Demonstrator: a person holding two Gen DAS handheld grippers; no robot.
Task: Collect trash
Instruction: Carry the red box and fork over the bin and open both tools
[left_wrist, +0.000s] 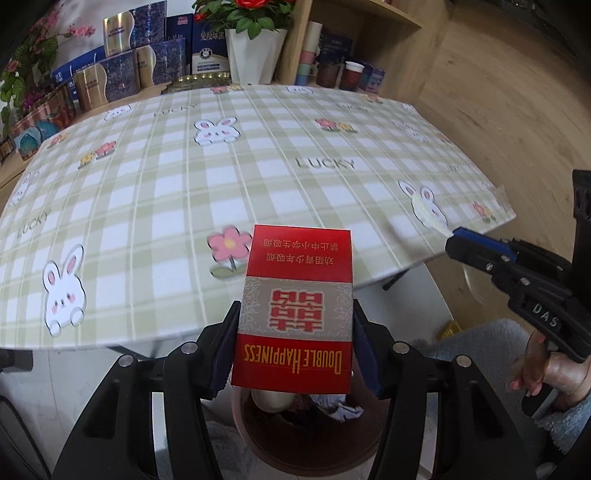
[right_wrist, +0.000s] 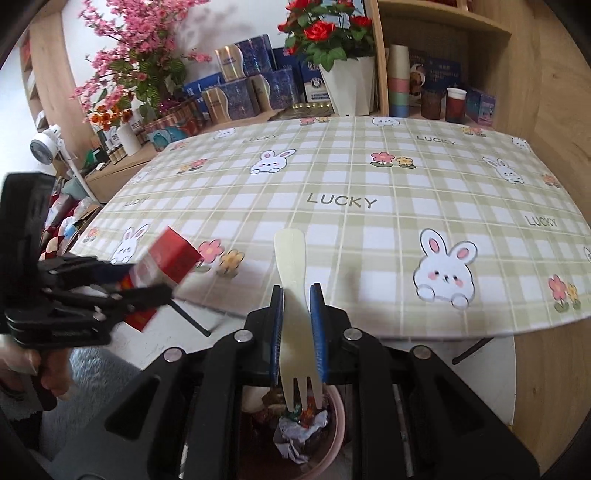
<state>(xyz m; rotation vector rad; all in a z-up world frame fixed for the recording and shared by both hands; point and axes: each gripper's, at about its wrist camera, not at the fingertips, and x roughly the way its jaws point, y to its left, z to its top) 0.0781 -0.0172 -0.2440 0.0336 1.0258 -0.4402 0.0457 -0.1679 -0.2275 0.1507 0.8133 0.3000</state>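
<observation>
We see our black left gripper (left_wrist: 293, 347) with silver screws, our blue-padded right gripper (right_wrist: 297, 332), and fuzzy grey-blue sleeves (left_wrist: 569, 424).

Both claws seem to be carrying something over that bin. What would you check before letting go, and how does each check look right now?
1. Left gripper jaws clamp the red cigarette pack: ok.
2. Right gripper jaws clamp the wooden fork: ok.
3. Pink bin lies below the fork's prongs: ok.
4. Bin sits below the pack in the left wrist view: ok.
5. Bin has room, with crumpled paper inside: cannot tell.
6. Checked tablecloth shows no more trash: ok.
</observation>
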